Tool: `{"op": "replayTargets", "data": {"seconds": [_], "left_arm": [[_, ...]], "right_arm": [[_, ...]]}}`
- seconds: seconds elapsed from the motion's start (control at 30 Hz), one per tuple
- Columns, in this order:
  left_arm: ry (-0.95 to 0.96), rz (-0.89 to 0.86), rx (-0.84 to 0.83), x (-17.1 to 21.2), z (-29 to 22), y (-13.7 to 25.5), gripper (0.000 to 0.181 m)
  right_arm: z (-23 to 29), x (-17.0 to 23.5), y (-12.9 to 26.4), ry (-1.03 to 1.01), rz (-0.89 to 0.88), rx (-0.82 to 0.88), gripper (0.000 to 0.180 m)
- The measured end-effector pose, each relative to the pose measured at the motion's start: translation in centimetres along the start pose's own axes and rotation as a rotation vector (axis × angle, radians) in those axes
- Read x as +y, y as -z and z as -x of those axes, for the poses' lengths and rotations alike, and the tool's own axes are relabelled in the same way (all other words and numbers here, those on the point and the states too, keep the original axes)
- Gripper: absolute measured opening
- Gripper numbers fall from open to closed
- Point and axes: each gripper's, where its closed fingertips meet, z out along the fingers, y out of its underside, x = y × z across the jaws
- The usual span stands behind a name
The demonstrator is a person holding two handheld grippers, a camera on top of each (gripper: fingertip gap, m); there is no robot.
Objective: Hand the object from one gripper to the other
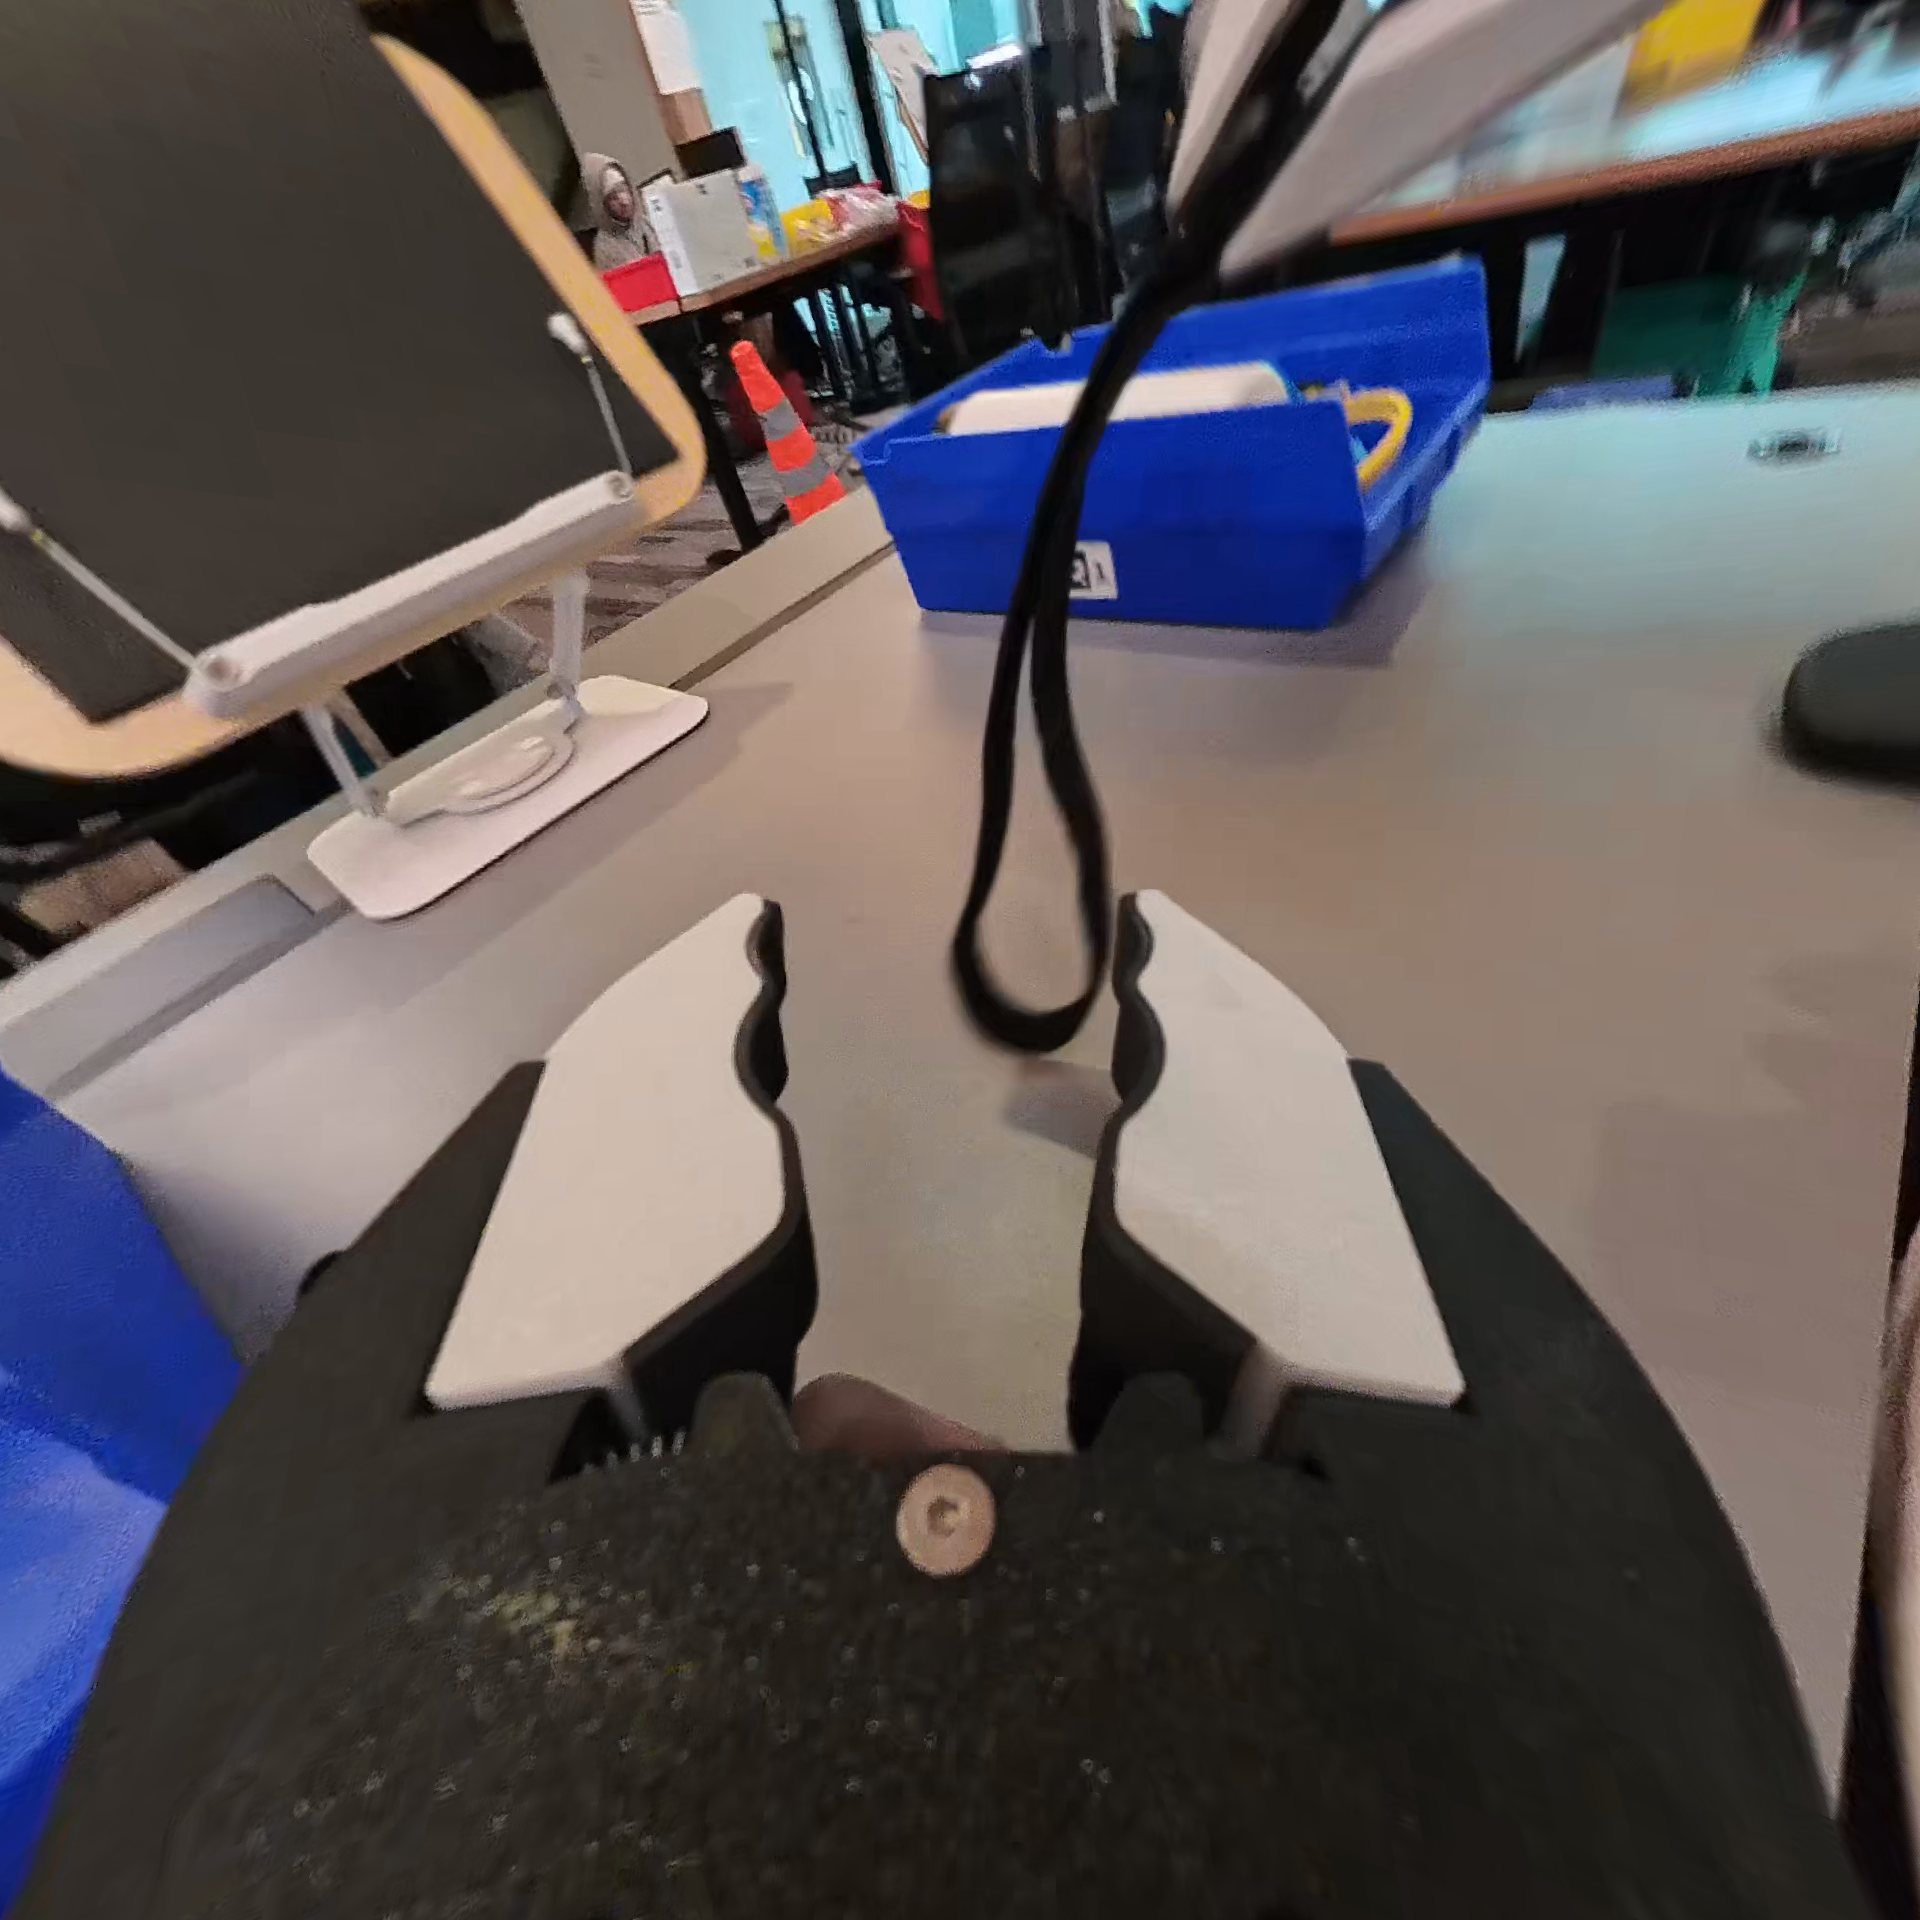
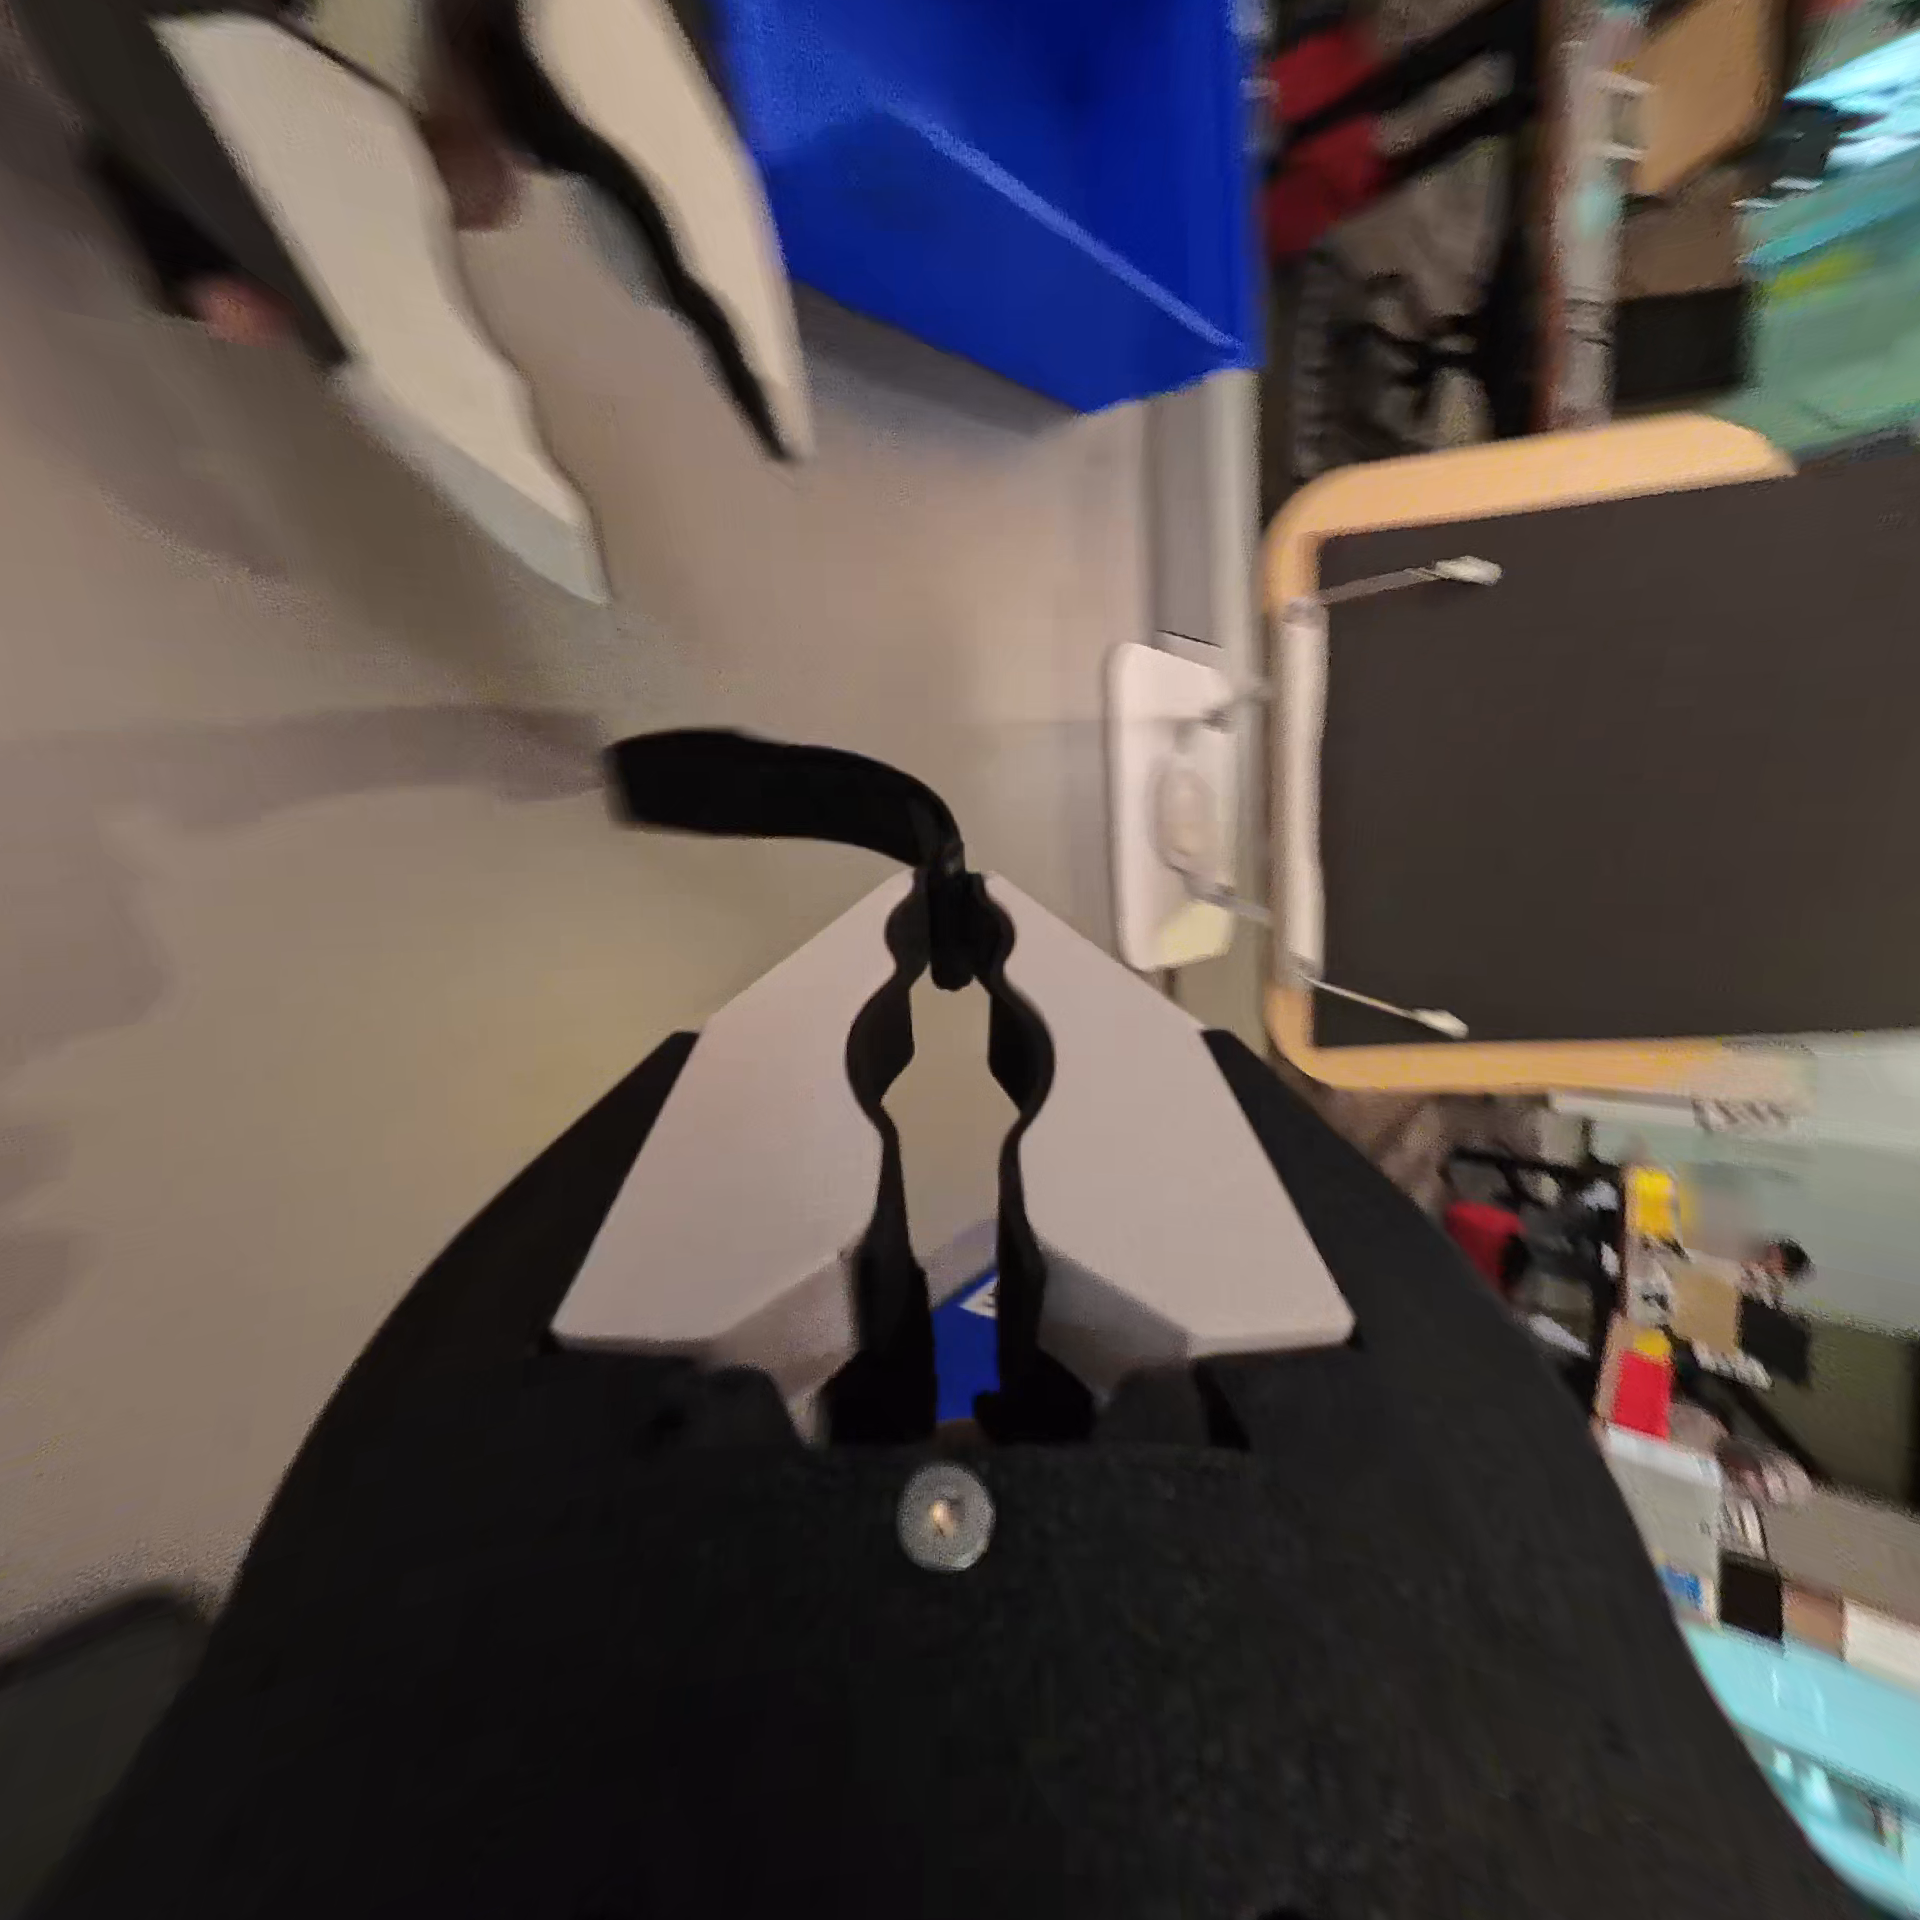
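Here, thin black strap (image 1: 1029,727), doubled into a hanging loop; right gripper (image 2: 951,914) clamps its end, left gripper (image 1: 945,925) spread wide.

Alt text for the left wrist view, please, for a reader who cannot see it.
The open left gripper reaches toward a black strap loop dangling just above the grey table, pinched from above by the right gripper. A blue bin sits behind; a tablet on a white stand stands to the left.

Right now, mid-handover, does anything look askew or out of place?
Nothing looks damaged or spilled. The black strap hangs as a loop from the shut right gripper, off-centre near one finger of the open left gripper, not yet between its pads.
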Motion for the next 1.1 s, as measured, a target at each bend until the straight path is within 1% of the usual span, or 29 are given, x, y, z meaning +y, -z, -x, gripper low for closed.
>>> {"op": "replayTargets", "data": {"seconds": [0.03,0.1,0.13,0.2,0.23,0.27,0.3,0.4,0.5,0.63,0.77,0.8,0.87,0.9,0.97,1.03,1.1], "left_arm": [[0.057,-0.009,-0.003,0.0,0.6,0.1,0.060],[0.172,-0.021,0.026,0.2,1.2,0.2,0.056],[0.226,-0.032,0.049,0.2,1.3,0.2,0.053],[0.331,-0.071,0.112,-0.4,1.0,0.4,0.044],[0.389,-0.094,0.158,-0.9,0.5,0.5,0.040],[0.450,-0.116,0.209,-1.3,0.1,0.6,0.038],[0.511,-0.135,0.252,-1.7,-0.3,0.7,0.036],[0.686,-0.183,0.347,-2.3,-0.7,0.9,0.036],[0.874,-0.239,0.449,-3.0,-0.1,1.3,0.040],[1.060,-0.328,0.490,-3.4,2.3,2.1,0.040],[1.132,-0.315,0.494,-2.7,3.4,2.2,0.040],[1.137,-0.307,0.501,-2.6,3.4,2.1,0.036],[1.144,-0.318,0.501,-2.4,3.7,2.2,0.007],[1.142,-0.323,0.512,-2.5,3.6,2.2,0.003],[1.114,-0.282,0.475,-1.9,3.6,1.9,0.003],[1.059,-0.247,0.458,-1.6,3.3,1.8,0.003],[1.029,-0.231,0.439,-1.6,3.2,1.8,0.003]], "right_arm": [[-1.9,0.4,0.6,-0.038,-0.019,0.077,0.006],[-5.0,0.4,1.8,-0.121,-0.105,0.193,0.007],[-5.8,0.3,2.2,-0.163,-0.150,0.217,0.007],[-8.0,0.1,2.9,-0.228,-0.221,0.326,0.007],[-8.6,-0.1,2.9,-0.239,-0.242,0.367,0.007],[-9.3,-0.3,3.0,-0.224,-0.257,0.445,0.007],[-9.6,-0.8,3.0,-0.165,-0.266,0.521,0.006],[-7.2,-3.6,1.0,0.113,-0.264,0.624,0.006],[-3.4,-6.2,-2.4,0.335,-0.247,0.671,0.006],[2.0,-8.2,-6.8,0.518,-0.244,0.667,0.006],[5.1,-9.4,-8.5,0.616,-0.271,0.702,0.006],[5.3,-9.4,-8.7,0.632,-0.257,0.703,0.006],[5.7,-9.7,-8.8,0.630,-0.266,0.706,0.006],[5.9,-9.6,-9.0,0.617,-0.259,0.698,0.006],[6.1,-9.4,-9.5,0.589,-0.267,0.697,0.007],[6.9,-9.1,-9.8,0.526,-0.317,0.632,0.011],[8.8,-8.9,-9.9,0.421,-0.382,0.418,0.025]]}}
